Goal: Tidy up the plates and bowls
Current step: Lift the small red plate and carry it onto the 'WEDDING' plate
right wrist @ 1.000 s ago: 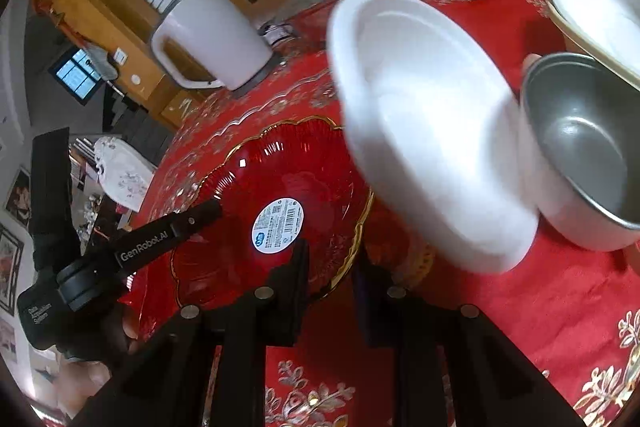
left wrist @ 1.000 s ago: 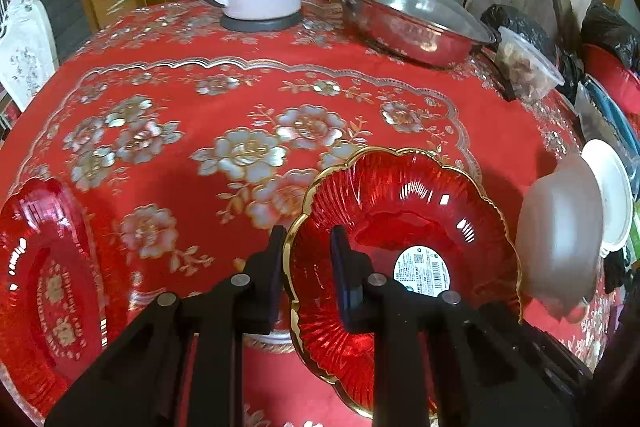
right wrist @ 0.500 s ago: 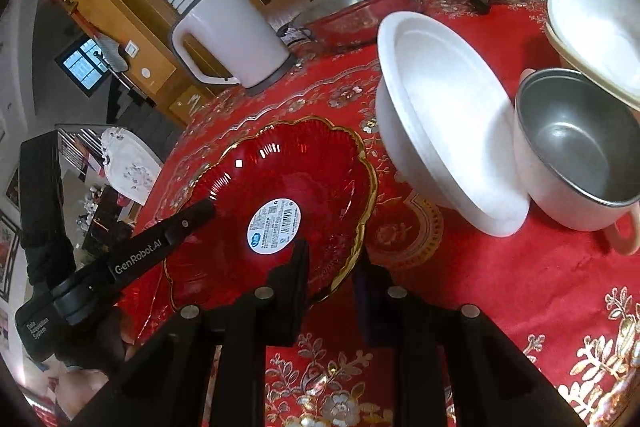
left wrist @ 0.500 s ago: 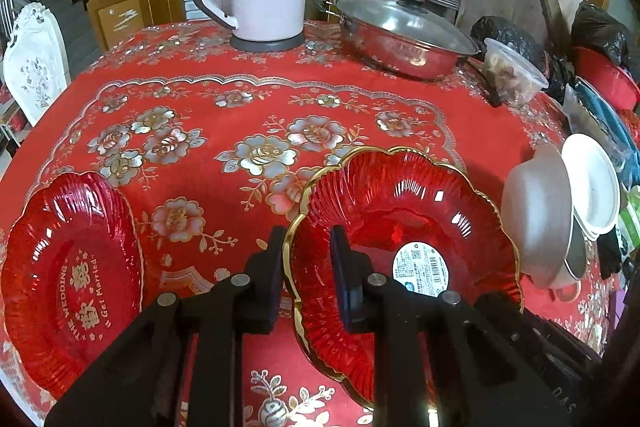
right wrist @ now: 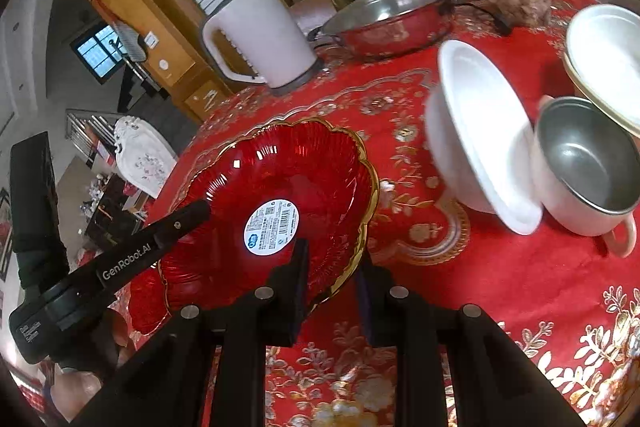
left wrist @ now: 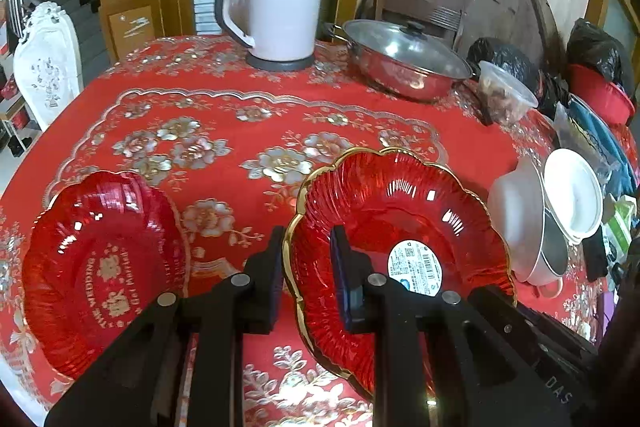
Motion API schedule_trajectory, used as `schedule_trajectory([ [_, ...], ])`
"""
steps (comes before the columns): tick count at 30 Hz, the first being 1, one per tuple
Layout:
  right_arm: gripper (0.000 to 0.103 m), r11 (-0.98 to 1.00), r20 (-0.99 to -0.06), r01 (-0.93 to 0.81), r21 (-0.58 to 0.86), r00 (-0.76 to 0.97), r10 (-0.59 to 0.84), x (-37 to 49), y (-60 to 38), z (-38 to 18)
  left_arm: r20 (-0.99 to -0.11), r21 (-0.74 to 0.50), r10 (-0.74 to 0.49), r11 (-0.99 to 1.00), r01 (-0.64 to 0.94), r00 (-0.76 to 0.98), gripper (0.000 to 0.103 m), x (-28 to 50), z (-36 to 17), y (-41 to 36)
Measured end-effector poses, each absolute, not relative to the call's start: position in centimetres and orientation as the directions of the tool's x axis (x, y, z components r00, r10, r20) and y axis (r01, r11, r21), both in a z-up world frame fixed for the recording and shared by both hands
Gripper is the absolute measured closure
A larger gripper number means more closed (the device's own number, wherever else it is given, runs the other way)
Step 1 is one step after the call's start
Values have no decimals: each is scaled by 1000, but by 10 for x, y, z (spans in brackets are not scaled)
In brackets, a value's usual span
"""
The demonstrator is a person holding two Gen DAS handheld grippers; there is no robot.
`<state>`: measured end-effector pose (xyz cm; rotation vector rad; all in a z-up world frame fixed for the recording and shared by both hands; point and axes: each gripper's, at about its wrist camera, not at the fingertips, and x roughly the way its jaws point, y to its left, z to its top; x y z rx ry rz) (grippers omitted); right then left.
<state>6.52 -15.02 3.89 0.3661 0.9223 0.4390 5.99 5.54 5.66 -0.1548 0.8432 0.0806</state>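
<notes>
Two red glass plates (left wrist: 400, 223) (left wrist: 100, 267), two white bowls (right wrist: 476, 131) (right wrist: 608, 55), one steel-lined mug (right wrist: 584, 163), one kettle (left wrist: 276, 3), one lidded pan (left wrist: 404, 63) and one food tub (left wrist: 504, 91).

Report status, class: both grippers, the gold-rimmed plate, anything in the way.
Left gripper and right gripper both shut on the gold-rimmed red plate. Plate raised, tilted. Wedding plate to its left; tilted white bowl to its right.

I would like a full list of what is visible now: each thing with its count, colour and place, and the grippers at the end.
gold-rimmed plate: 1, red, held over the table centre
wedding plate: 1, red, table's left edge
foam bowl: 1, white, tilted against the steel bowl
steel bowl: 1, white outside, right side
kettle: 1, white, far side
lidded pan: 1, steel, beside kettle
tablecloth: 1, red with flowers
left gripper: black, on plate's rim
right gripper: black, on opposite rim
</notes>
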Motion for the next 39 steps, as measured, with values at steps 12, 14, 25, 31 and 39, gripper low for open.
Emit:
schedule_trajectory([
  [12, 79, 832, -669, -313, 458, 495, 554, 59, -102, 54, -732, -130, 39, 972, -196, 680, 84, 32, 66, 100],
  [14, 78, 825, -669, -338, 452, 484, 565, 59, -90, 57, -731, -135, 49, 967, -215, 680, 84, 24, 67, 114],
  [25, 79, 780, -684, -468, 415, 405, 607, 55, -3, 60, -718, -119, 157, 932, -342, 678, 84, -6, 70, 183],
  [31, 79, 766, -706, -506, 397, 364, 607, 56, 31, 54, -736, -121, 183, 911, -394, 652, 84, -14, 56, 213],
  [39, 78, 772, -764, -543, 332, 325, 557, 57, 74, 36, -767, -106, 212, 889, -446, 605, 84, -18, 34, 242],
])
